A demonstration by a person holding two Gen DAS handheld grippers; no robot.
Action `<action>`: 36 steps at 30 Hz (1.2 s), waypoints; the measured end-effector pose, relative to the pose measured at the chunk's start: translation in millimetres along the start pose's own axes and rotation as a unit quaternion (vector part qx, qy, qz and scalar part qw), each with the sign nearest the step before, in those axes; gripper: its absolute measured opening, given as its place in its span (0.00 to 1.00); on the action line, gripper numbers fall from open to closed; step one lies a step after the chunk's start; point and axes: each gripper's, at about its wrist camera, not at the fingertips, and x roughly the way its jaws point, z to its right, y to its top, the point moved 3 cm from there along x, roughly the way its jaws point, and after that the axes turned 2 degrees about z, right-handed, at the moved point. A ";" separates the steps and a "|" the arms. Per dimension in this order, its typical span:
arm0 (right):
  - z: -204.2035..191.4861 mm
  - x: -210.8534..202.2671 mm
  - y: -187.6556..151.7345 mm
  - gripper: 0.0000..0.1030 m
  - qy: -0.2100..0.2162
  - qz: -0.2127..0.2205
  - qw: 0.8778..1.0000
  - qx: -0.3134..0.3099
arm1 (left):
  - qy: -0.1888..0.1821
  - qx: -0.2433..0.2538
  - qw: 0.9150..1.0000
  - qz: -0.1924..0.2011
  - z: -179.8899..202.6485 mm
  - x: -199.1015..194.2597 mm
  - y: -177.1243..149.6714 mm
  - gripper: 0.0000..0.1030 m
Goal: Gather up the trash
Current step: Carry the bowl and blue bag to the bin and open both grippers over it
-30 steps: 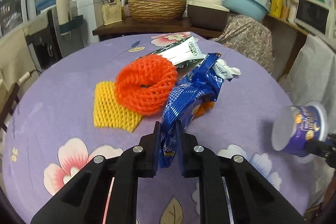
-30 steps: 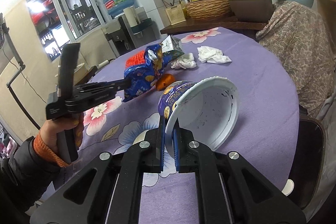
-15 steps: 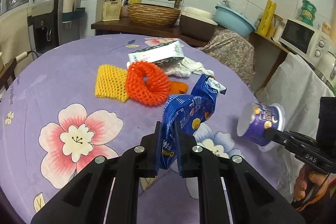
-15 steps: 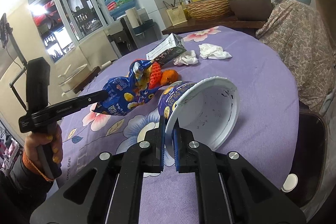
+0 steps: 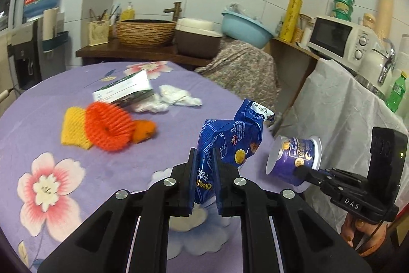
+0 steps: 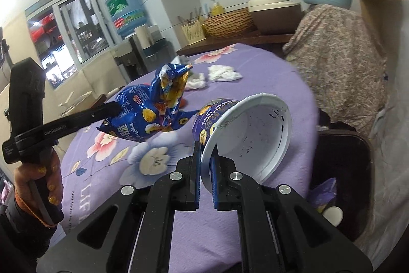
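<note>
Black bin [image 6: 340, 170] sits right of the surface [image 6: 268, 73]; right tongs [image 6: 205, 178], clamped on purple paper cup [image 6: 245, 134], are nearer than left tongs [image 5: 203, 186], clamped on blue crinkled snack bag [image 5: 230, 140].

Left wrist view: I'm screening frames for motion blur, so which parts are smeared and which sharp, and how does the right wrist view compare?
Left wrist view: orange foam net and yellow net smeared; gripped blue snack bag sharp. Right wrist view: held cup crisp, far table edge slightly soft; both fisheye-bent.
</note>
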 end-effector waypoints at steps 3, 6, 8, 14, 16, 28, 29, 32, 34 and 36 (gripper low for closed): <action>23.0 -14.1 0.5 0.07 -0.025 0.009 1.000 0.010 | -0.020 0.004 1.000 -0.004 21.0 13.7 4.0 0.12; 52.3 -29.3 0.5 0.07 -0.061 0.017 0.998 0.021 | -0.041 0.018 0.999 -0.007 49.4 27.4 5.5 0.12; 76.1 -37.4 -1.5 0.07 -0.085 0.017 0.996 0.033 | -0.054 0.032 0.998 -0.010 69.4 36.2 5.6 0.12; 136.8 -29.5 -23.9 0.07 -0.134 -0.017 0.988 0.073 | -0.084 0.054 0.994 -0.034 112.5 64.7 3.6 0.12; 154.8 -16.4 -36.6 0.07 -0.140 -0.035 0.985 0.090 | -0.092 0.056 0.993 -0.048 125.1 77.8 0.2 0.12; 223.4 50.2 -89.0 0.09 -0.152 -0.101 0.969 0.168 | -0.093 0.072 0.988 -0.099 175.2 130.7 -23.3 0.12; 226.7 54.4 -90.9 0.12 -0.160 -0.106 0.967 0.168 | -0.092 0.074 0.988 -0.102 178.5 134.0 -24.7 0.12; 229.9 56.4 -98.1 0.34 -0.167 -0.108 0.964 0.180 | -0.089 0.078 0.987 -0.110 182.7 141.9 -30.9 0.12; 227.3 49.6 -99.7 0.46 -0.165 -0.094 0.965 0.182 | -0.086 0.082 0.986 -0.115 185.6 147.6 -34.9 0.12; 223.9 42.1 -100.2 0.47 -0.173 -0.088 0.965 0.178 | -0.083 0.086 0.986 -0.119 188.0 152.4 -37.8 0.12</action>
